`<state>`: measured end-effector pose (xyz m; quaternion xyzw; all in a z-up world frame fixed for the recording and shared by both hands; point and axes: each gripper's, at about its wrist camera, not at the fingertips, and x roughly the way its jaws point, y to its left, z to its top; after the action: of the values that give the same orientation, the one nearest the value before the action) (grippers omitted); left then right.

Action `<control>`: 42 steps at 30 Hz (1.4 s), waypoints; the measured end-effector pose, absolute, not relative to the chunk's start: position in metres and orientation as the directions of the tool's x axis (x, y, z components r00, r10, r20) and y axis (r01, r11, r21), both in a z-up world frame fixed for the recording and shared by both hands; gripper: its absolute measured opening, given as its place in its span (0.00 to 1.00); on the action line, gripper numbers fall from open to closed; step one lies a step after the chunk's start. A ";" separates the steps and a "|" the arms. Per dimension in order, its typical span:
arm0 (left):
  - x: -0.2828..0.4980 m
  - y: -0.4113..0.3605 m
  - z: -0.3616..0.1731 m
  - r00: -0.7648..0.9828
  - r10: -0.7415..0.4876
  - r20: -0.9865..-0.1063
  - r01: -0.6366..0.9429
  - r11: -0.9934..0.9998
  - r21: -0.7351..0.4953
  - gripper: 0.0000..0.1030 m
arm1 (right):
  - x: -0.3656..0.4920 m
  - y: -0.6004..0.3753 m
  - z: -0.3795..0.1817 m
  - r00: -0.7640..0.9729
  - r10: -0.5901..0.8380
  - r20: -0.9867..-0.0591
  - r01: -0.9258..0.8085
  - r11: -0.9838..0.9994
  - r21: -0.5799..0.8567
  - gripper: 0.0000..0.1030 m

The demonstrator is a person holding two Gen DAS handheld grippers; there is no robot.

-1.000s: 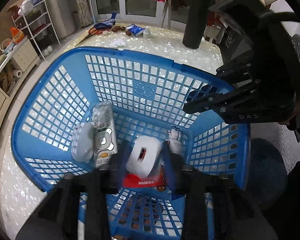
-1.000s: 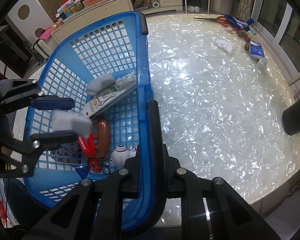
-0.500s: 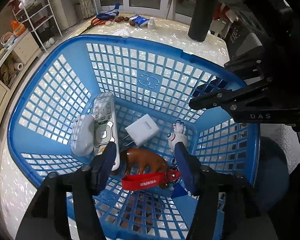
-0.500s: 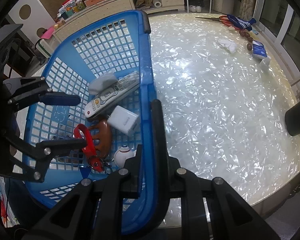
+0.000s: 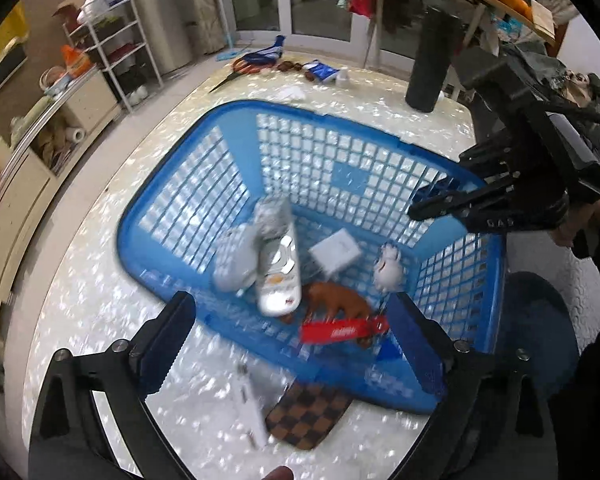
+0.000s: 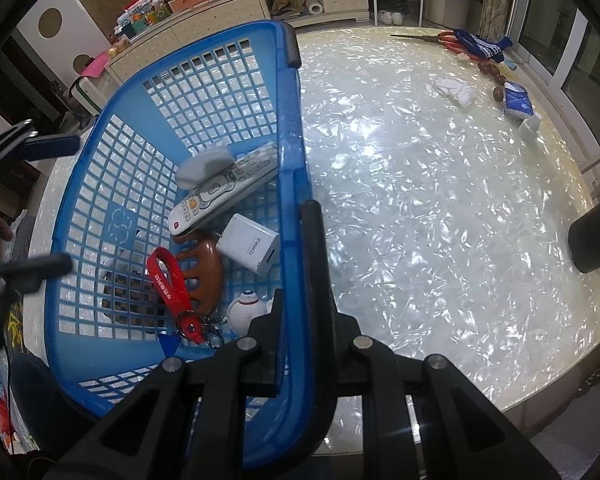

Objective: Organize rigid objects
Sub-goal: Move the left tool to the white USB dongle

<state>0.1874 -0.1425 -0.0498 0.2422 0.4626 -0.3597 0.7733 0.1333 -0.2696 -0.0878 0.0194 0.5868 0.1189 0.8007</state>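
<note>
Right wrist view — right gripper clamps basket rim; left gripper just opened, empty.

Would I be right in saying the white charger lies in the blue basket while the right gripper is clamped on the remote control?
Not quite: the right gripper is clamped on the rim of the blue basket, as the right wrist view shows. The remote control lies loose inside, beside the white charger.

A black cylinder stands at one o'clock on the pearly table. Scissors, a blue glove and a tissue pack lie around twelve. A shelf rack stands at ten.
</note>
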 end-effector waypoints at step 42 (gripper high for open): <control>0.211 -0.028 -0.185 0.128 -0.319 -0.939 0.586 0.788 -0.188 0.54 | 0.134 -0.266 -0.091 0.266 0.210 -0.941 -0.170 0.971 0.169 0.14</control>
<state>0.2115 -0.0279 -0.1854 0.1136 0.5858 -0.3048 0.7424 0.1340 -0.2661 -0.0914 0.0171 0.5940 0.1195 0.7954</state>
